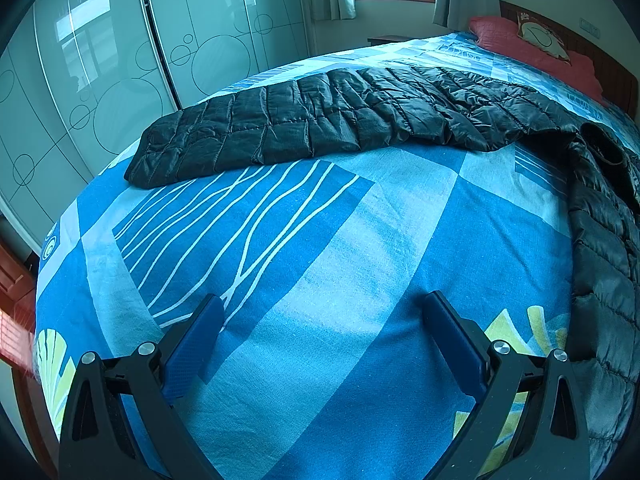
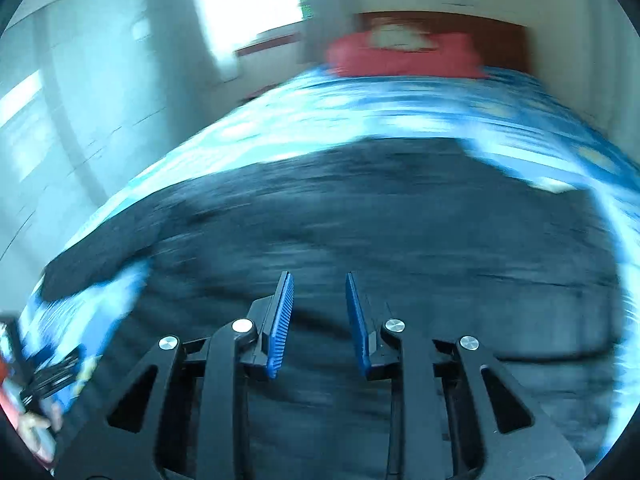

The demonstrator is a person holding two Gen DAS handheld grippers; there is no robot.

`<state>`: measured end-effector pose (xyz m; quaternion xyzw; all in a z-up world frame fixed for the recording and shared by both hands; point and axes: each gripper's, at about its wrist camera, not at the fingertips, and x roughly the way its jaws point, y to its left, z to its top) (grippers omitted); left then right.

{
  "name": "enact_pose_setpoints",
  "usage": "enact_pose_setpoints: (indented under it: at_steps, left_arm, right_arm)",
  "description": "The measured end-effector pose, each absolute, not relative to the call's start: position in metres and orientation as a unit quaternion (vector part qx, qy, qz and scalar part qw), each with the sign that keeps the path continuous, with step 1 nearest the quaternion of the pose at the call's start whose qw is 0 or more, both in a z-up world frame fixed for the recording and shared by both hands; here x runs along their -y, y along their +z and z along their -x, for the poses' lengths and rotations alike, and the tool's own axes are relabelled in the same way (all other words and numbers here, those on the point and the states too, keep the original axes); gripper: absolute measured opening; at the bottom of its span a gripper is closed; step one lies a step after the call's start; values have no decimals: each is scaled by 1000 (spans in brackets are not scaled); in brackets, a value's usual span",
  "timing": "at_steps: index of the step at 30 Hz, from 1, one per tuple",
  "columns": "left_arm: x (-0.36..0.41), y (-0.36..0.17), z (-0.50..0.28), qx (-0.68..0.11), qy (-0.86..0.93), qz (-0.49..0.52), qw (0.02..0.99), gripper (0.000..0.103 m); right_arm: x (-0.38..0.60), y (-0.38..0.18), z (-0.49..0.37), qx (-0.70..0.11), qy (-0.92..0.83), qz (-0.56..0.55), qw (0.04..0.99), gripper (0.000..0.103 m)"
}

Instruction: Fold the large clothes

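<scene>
Blue patterned bedspread [image 1: 340, 240] under black quilted jacket [image 1: 320, 120]; left tongs [image 1: 324, 312] spread wide, right tongs [image 2: 319, 280] parted, empty.

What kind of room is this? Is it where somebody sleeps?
Yes, it looks like a bedroom. There is a big bed with a blue patterned cover, a red pillow by the headboard, and a tall sliding wardrobe beside it. A black puffy jacket lies on the bed.
</scene>
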<state>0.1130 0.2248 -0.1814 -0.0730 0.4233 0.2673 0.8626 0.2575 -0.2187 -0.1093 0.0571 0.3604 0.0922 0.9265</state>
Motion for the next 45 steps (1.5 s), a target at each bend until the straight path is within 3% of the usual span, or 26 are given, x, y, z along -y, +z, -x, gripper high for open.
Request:
enact_pose_setpoints:
  at_steps: [4,8,12,17,19,21,26,30,32,33,34,39,45]
  left_arm:
    - [-225,-181,-113,-423,268,71,862,99]
    - [-225,-181,-113,-424,269,69,862,99]
    - [-223,-181,-114,-424,270,67,862,99]
    - [-223,-181,-114,-424,270,68,862,99]
    - [-223,-181,-114,-424,270,68,862,99]
    - [-223,-181,-114,-424,271,66,862,99]
    - [-224,-181,-114,-424,270,67,862,99]
    - [-224,-181,-114,-423,270,68,862,99]
    - [-224,-181,-114,-423,270,67,862,99]
    - [-224,-181,-114,-423,270,67,862,99]
    - [-224,-181,-114,-423,270,68,862,99]
    - [-224,-182,-114,-423,270,68,862,99]
    - [-224,-182,-114,-423,269,70,862,99]
  right_arm:
    - [335,-115,-264,-345,-52,-116,930,26]
    - [382,-153,-276,-389,-84,-139,907,26]
    - [386,-181,-282,-412,-72,-140,897,24]
    - [383,-151,-283,-398,-85,-117,906,25]
    - [384,-135,-287,-372,-81,-126,916,33]
    - [379,-133,-299,-371,-73,-120,918,33]
    - [378,-180,-337,-440,-73,-108,888,33]
    - [371,-144,-340,-408,-85,-105,903,33]
    - [372,-124,-351,-380,-90,-114,914,40]
    - [373,-122,-358,-376,-94,-113,915,52]
    - [374,-122,-369,-377,-97,-110,915,54]
    - [375,-182,-413,-454,-112,-81,880,52]
    - [363,-166,-390,-419,-117,-70,897,53]
